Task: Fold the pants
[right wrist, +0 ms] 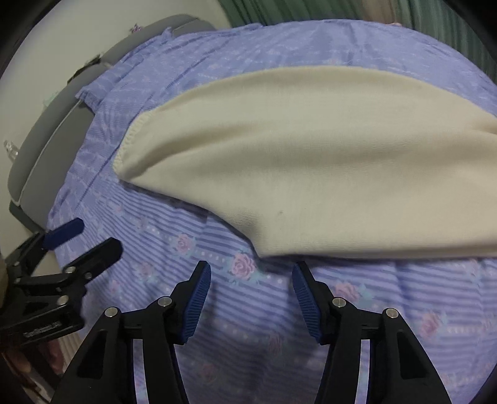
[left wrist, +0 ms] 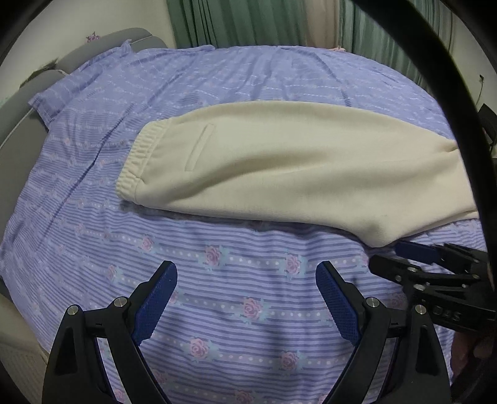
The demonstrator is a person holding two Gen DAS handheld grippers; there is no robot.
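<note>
Cream pants (left wrist: 279,161) lie flat across the bed, doubled lengthwise, with the elastic waistband (left wrist: 133,161) and a slit pocket at their left end. In the left wrist view my left gripper (left wrist: 247,273) hangs open over bare sheet, short of the pants' near edge. My right gripper (left wrist: 391,256) comes in from the right beside the pants' low near corner. The right wrist view shows the pants (right wrist: 310,161) filling the middle. There my right gripper (right wrist: 251,268) is open with nothing between its pads, just short of that corner. My left gripper (right wrist: 93,237) is at the left, open.
The bed has a purple striped sheet with pink roses (left wrist: 217,310). Grey cushions (left wrist: 18,130) line its left side, also seen in the right wrist view (right wrist: 46,149). Green curtains (left wrist: 248,21) hang behind. A black cable (left wrist: 466,140) loops down the right.
</note>
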